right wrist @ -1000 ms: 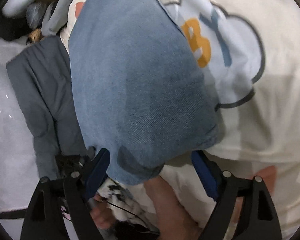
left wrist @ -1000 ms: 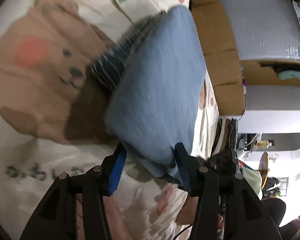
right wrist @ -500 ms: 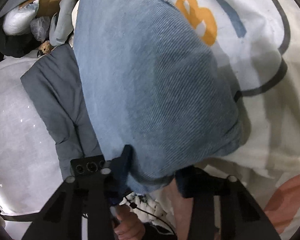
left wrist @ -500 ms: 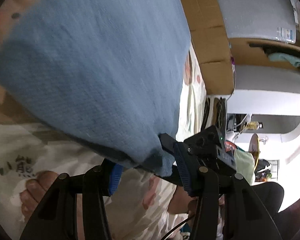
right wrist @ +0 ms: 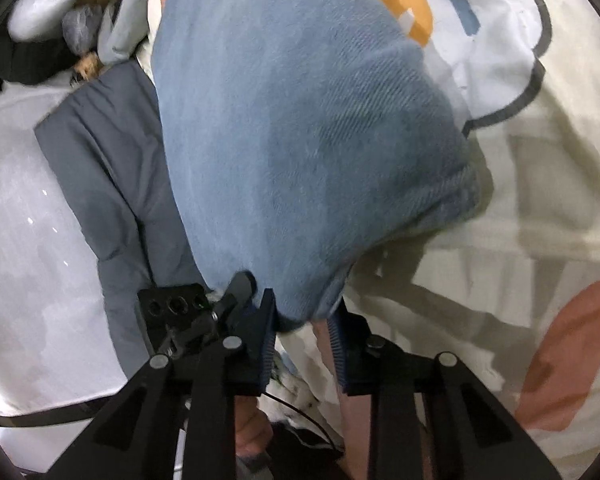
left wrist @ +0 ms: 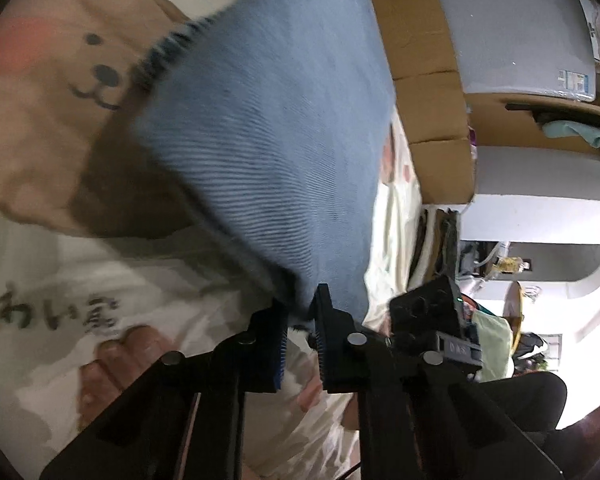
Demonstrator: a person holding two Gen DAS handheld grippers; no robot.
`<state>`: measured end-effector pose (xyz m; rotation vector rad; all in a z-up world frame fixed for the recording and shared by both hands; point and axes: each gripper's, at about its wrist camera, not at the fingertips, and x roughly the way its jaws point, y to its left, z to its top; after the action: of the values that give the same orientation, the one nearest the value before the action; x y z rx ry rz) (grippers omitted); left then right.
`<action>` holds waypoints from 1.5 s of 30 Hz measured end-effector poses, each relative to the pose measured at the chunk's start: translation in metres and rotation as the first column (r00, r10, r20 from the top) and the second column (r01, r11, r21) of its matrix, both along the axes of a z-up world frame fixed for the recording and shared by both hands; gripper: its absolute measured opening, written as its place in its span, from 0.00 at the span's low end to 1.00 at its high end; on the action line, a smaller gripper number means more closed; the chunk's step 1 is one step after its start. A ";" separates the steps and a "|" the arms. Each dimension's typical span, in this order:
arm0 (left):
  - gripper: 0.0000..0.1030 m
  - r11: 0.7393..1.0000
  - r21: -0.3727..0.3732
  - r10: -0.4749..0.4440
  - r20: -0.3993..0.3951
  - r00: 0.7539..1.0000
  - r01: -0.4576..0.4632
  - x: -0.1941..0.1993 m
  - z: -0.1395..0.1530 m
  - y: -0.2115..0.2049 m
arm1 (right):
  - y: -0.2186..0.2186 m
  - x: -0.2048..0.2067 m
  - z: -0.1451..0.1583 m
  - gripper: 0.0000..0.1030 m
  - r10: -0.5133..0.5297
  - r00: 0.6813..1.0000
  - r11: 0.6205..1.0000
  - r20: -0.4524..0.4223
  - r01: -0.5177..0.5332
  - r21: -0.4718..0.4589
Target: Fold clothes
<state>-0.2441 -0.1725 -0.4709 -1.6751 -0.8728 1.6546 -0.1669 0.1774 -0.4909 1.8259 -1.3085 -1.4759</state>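
Left view is motion-blurred: the bear print (left wrist: 56, 92) and the dark lettering (left wrist: 52, 314) on the bedsheet (left wrist: 148, 292) are smeared, unreadable. The blue garment (left wrist: 268, 132) hides the sheet under it, and its top runs off frame. Its corner sits between my left tongs (left wrist: 300, 320), which are closing; the contact is hidden by cloth. Same on my right tongs (right wrist: 302, 318), closing on the hem (right wrist: 300, 312). The orange letter (right wrist: 404, 8) is partly covered.

Cream bedspread (left wrist: 40, 280) underfoot, printed with a brown bear face (left wrist: 60, 80) and a cloud design (right wrist: 500, 40). Stacked cardboard boxes (left wrist: 432, 120) along the bed's far edge, white walls (left wrist: 540, 216) behind. On the other side a grey padded cover (right wrist: 108, 184), perhaps a quilt, over something white.
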 end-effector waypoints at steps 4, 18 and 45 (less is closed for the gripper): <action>0.12 0.996 -0.085 0.019 -0.022 1.000 -0.021 -0.003 0.016 -0.018 | -0.004 0.002 0.016 0.22 0.107 0.994 0.992 -0.004 -0.107 0.072; 0.63 0.958 -0.133 0.225 -0.214 0.951 -0.256 -0.049 0.059 -0.076 | 0.045 -0.031 0.057 0.49 0.203 0.977 0.930 -0.068 -0.171 0.326; 0.63 0.985 -0.170 -0.060 -0.182 0.982 0.029 -0.149 0.013 -0.006 | 0.092 -0.100 0.051 0.49 0.113 0.973 0.897 -0.203 -0.011 0.442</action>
<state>-0.3936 -0.1790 -0.4578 -1.6032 -0.6166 1.8617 -0.2674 0.2694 -0.4398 1.8667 -0.8440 -1.9989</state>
